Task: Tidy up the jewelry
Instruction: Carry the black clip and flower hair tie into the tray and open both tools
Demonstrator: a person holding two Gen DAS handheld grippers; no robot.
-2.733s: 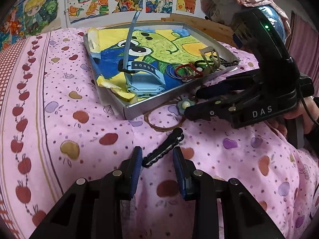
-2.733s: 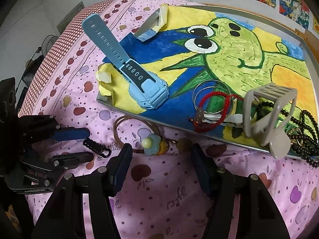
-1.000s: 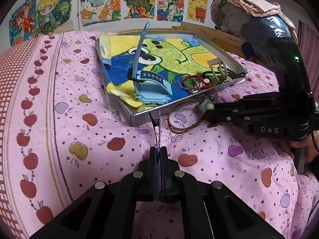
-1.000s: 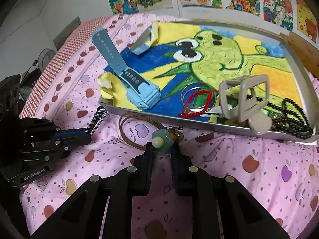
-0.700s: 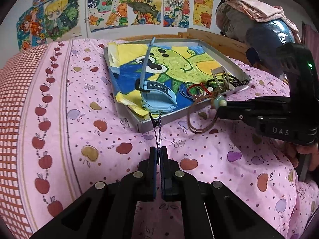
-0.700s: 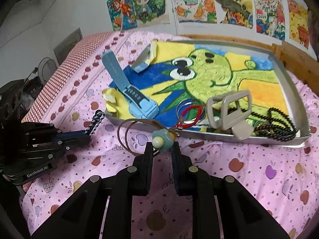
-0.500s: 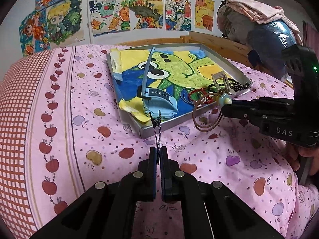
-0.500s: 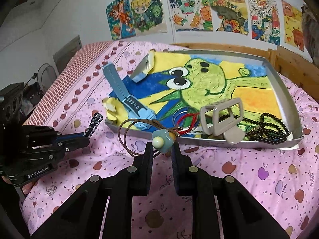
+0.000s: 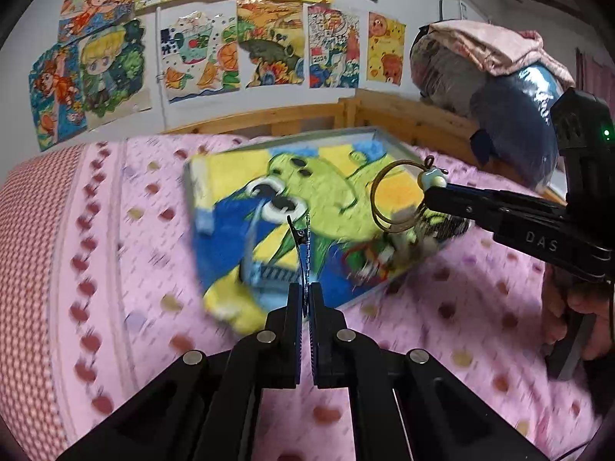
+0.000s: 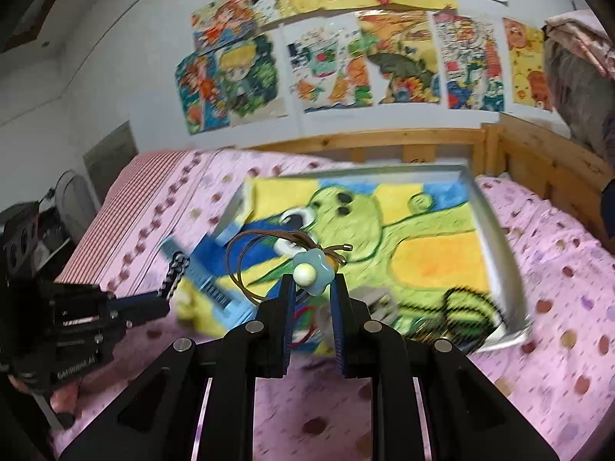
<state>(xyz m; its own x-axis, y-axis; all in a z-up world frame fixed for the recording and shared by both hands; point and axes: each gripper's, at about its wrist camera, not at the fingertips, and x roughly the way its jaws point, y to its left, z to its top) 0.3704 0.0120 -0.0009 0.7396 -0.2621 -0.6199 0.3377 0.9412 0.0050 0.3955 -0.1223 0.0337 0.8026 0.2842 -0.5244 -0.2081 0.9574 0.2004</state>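
My left gripper (image 9: 306, 299) is shut on a black braided bracelet (image 9: 301, 247) that sticks up from its tips, held in the air in front of the metal tray (image 9: 388, 142). My right gripper (image 10: 311, 292) is shut on a brown cord necklace (image 10: 240, 265) by its blue flower charm (image 10: 313, 269), also lifted above the tray (image 10: 496, 230). The tray is lined with a green frog drawing. In it lie a blue watch (image 10: 203, 276), a red string bracelet (image 9: 359, 253), a black bead necklace (image 10: 469, 299) and a grey clip, all blurred by motion. In the left wrist view the necklace (image 9: 392, 199) hangs from the right gripper (image 9: 432, 188).
The tray rests on a pink bedspread (image 9: 115, 269) with apple prints. A wooden bed frame (image 10: 384, 146) runs behind it. Children's drawings (image 9: 215, 46) cover the wall. Bundled bedding (image 9: 496, 73) is piled at the right. A hand (image 9: 584, 307) holds the right gripper's handle.
Both grippers have risen well above the bed and tilted up toward the wall, each carrying its piece. The bracelet and the necklace now hang over the tray instead of the bedspread.
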